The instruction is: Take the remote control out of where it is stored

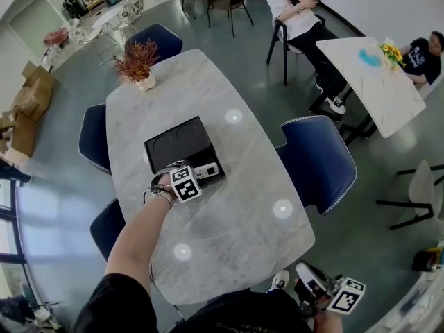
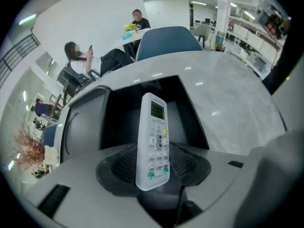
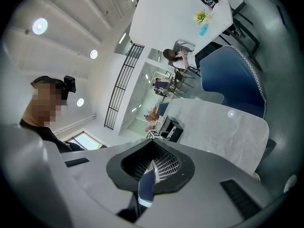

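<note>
A white remote control [image 1: 207, 170] [image 2: 154, 137] with a small screen and green buttons is held by its lower end in my left gripper [image 1: 200, 174] [image 2: 153, 169], which is shut on it. It hangs over the near right corner of an open black storage box [image 1: 175, 145] [image 2: 90, 122] on the marble table [image 1: 229, 220]. Whether the remote still touches the box I cannot tell. My right gripper [image 1: 331, 295] [image 3: 151, 171] is off the table's near right corner, low beside the person's shoes, its jaws shut on nothing.
A pot of dried reddish plants [image 1: 137, 62] stands at the table's far end. Blue chairs [image 1: 319, 161] ring the table. Two people sit at a second white table [image 1: 378, 82] at the back right. Cardboard boxes [image 1: 24, 109] lie at the far left.
</note>
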`<state>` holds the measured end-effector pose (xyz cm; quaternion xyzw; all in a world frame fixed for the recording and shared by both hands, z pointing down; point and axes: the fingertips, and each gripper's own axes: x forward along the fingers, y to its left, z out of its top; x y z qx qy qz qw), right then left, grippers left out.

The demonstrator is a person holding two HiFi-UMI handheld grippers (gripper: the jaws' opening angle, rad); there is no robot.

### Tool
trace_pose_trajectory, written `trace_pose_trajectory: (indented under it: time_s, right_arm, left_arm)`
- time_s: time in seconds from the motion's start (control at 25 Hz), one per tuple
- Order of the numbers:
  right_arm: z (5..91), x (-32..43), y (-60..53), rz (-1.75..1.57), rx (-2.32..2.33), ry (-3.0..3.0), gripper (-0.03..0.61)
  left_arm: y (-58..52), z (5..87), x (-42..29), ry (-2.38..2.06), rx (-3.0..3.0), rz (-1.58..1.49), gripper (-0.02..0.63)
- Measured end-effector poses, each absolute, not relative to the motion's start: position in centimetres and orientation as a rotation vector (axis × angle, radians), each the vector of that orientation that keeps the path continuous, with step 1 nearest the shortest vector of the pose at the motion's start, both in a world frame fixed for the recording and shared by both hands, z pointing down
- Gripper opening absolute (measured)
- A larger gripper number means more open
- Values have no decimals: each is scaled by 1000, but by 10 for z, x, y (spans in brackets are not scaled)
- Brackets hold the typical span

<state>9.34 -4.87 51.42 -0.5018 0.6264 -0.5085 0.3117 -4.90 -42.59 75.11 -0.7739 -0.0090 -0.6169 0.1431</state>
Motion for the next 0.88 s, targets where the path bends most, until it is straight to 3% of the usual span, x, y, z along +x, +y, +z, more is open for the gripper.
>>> trace_pose_trajectory:
  time_s: [0.88]
  right_arm:
    - [521,96,-45,-1338,-1330,1648,8]
  left_arm:
    - [-421,753,-55,-66,-2297,-1835,196]
